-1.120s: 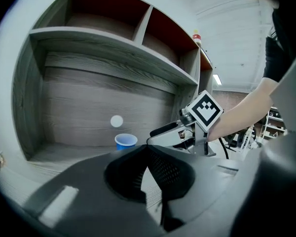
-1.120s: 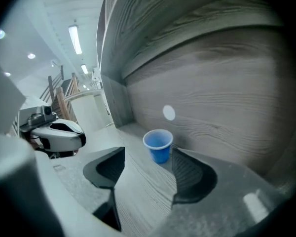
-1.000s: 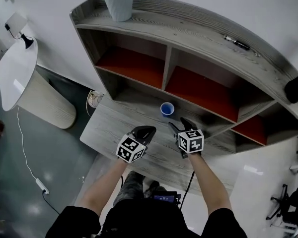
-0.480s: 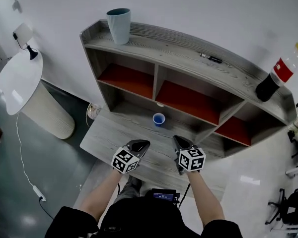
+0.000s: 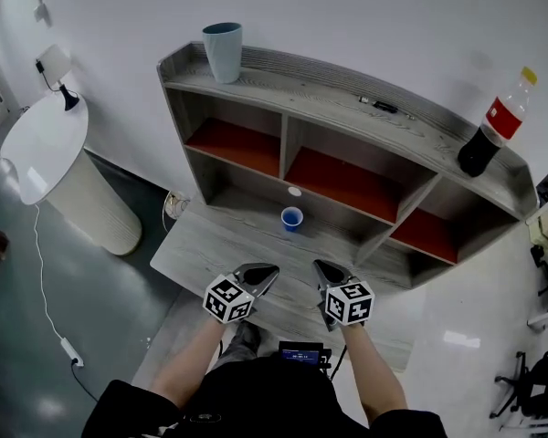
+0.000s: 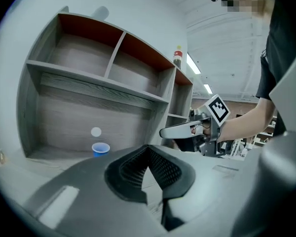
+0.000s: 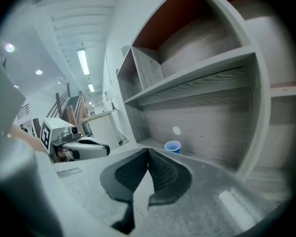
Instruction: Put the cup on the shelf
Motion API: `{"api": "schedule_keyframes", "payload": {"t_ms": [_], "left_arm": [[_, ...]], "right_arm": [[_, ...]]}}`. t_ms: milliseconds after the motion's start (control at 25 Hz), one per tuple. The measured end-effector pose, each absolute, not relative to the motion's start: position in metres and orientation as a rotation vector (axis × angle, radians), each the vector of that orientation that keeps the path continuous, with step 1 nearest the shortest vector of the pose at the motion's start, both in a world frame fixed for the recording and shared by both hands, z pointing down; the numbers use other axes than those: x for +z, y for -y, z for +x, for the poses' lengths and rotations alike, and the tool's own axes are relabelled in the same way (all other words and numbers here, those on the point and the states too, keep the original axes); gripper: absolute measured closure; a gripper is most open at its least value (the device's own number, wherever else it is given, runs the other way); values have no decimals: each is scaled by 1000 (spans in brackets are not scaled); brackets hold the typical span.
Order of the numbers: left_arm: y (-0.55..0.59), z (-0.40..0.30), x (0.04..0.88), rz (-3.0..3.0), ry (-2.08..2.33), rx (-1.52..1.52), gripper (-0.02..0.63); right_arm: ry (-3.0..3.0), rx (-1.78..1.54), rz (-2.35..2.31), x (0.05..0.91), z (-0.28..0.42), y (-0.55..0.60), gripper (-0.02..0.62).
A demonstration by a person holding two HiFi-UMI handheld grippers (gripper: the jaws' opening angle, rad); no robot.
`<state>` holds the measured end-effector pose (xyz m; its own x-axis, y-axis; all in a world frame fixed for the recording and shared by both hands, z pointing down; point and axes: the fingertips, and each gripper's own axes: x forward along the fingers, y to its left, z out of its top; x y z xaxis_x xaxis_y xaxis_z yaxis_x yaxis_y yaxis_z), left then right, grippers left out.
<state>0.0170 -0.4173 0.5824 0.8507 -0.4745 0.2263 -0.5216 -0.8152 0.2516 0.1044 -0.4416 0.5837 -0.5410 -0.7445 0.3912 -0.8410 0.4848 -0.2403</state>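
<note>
Well apart from blue cup (image 5: 292,218), left gripper (image 5: 268,271) and right gripper (image 5: 320,267), fingers (image 6: 164,168) clenched empty; bottle (image 5: 493,126) atop shelf (image 5: 329,99).

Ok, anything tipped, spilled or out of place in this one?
Nothing stands out. The small blue cup stands upright on the bottom board of the grey wooden shelf unit; the tall pale teal cup and the dark cola bottle stand upright on top. No spills.

Office-like room: ceiling strip lights (image 7: 83,61), wheeled chairs (image 5: 519,377).

No readable text or labels anywhere
</note>
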Motion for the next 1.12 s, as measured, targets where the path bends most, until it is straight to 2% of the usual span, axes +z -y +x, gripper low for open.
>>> {"api": "schedule_keyframes", "payload": {"t_ms": [1120], "left_arm": [[324, -26, 590, 2693, 817, 270, 606]], "right_arm": [[2479, 684, 1351, 599, 76, 349, 594]]}}
